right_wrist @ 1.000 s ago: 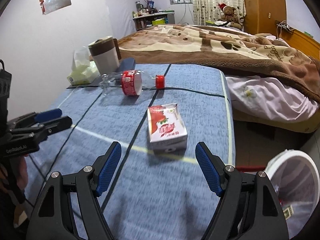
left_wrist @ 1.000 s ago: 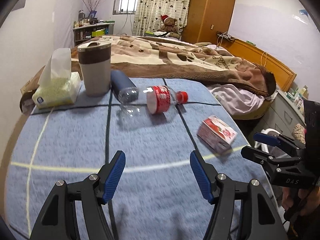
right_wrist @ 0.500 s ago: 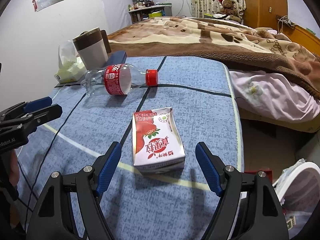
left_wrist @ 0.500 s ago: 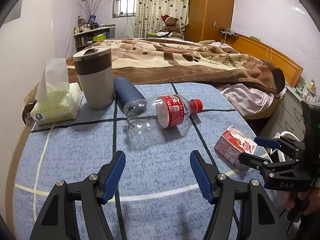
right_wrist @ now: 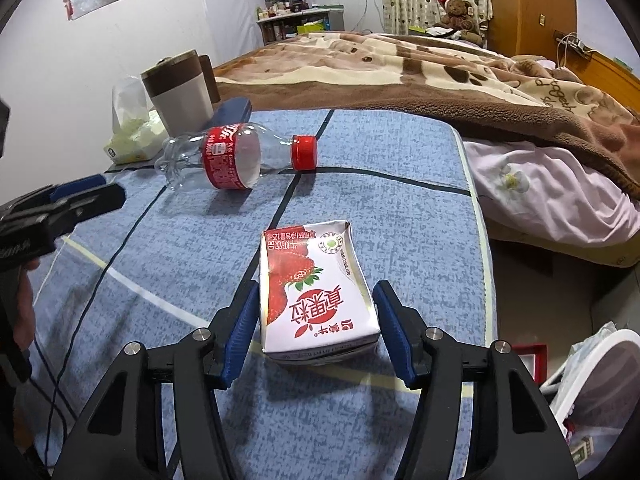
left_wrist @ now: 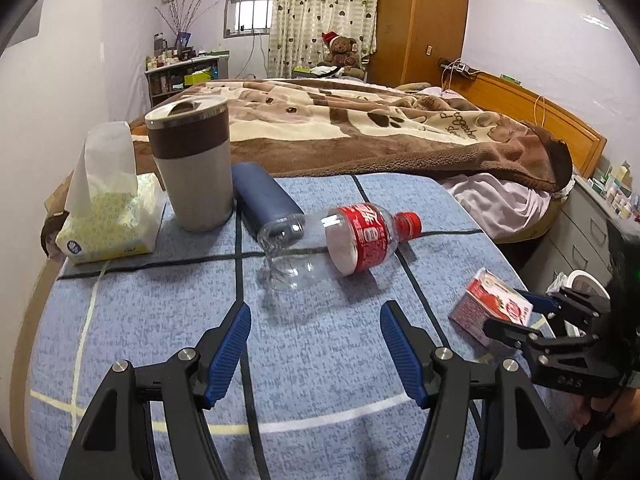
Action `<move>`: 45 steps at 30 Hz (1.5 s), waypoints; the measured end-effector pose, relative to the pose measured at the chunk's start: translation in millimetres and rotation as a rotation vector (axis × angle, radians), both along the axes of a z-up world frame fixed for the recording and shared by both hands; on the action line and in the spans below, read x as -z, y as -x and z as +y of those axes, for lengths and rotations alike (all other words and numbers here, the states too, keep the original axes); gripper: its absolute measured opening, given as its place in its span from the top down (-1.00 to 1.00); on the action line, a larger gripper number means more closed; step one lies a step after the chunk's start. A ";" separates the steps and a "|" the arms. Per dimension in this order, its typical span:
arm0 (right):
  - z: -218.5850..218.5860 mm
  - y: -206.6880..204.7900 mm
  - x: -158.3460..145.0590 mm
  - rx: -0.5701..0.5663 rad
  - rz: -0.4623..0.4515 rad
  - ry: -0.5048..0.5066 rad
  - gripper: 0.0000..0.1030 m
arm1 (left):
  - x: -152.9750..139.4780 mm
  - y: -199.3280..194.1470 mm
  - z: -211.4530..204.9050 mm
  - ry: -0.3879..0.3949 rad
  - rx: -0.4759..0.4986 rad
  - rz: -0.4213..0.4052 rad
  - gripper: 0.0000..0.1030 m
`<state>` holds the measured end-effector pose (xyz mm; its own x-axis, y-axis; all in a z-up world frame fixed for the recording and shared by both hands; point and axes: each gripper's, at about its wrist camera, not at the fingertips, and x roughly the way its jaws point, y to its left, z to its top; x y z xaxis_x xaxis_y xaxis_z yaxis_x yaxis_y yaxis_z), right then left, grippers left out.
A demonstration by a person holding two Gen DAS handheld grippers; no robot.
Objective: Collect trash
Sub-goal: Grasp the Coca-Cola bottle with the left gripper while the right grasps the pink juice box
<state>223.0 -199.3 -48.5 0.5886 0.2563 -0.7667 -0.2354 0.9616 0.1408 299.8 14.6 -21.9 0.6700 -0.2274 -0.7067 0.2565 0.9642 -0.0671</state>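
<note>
The right gripper straddles the strawberry milk carton, which lies flat on the blue table cloth. Its jaws have just been closing; the left pad is against the carton's side, while a thin gap shows at the right pad, so it has no firm hold. Ahead and to its left lies the empty plastic bottle, red cap pointing right. To its lower right stands a white bin beside the table.

The left gripper hovers with jaws apart and nothing between them. Just ahead lies the bottle; beyond stand a tumbler, a dark blue case and a tissue pack.
</note>
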 end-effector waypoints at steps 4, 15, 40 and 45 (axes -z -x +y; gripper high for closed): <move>-1.5 6.4 -1.8 0.001 -0.001 -0.008 -0.15 | -7.8 -12.9 -0.1 -0.014 0.023 -0.023 -0.30; -13.7 17.4 0.9 0.027 0.017 -0.055 -0.15 | 1.5 -83.1 -24.1 -0.089 0.162 0.006 -0.30; -30.3 19.2 7.4 0.074 0.024 -0.103 -0.15 | 28.6 -94.0 -91.9 -0.271 0.340 0.136 -0.33; -30.8 19.1 7.1 0.077 0.023 -0.102 -0.15 | 35.8 -91.8 -100.3 -0.299 0.332 0.145 -0.33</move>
<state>203.9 -230.2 -55.6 0.5923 0.2884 -0.7523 -0.1566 0.9571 0.2437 391.7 -85.7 -57.7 0.4851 -0.1853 -0.8546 0.5632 0.8138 0.1432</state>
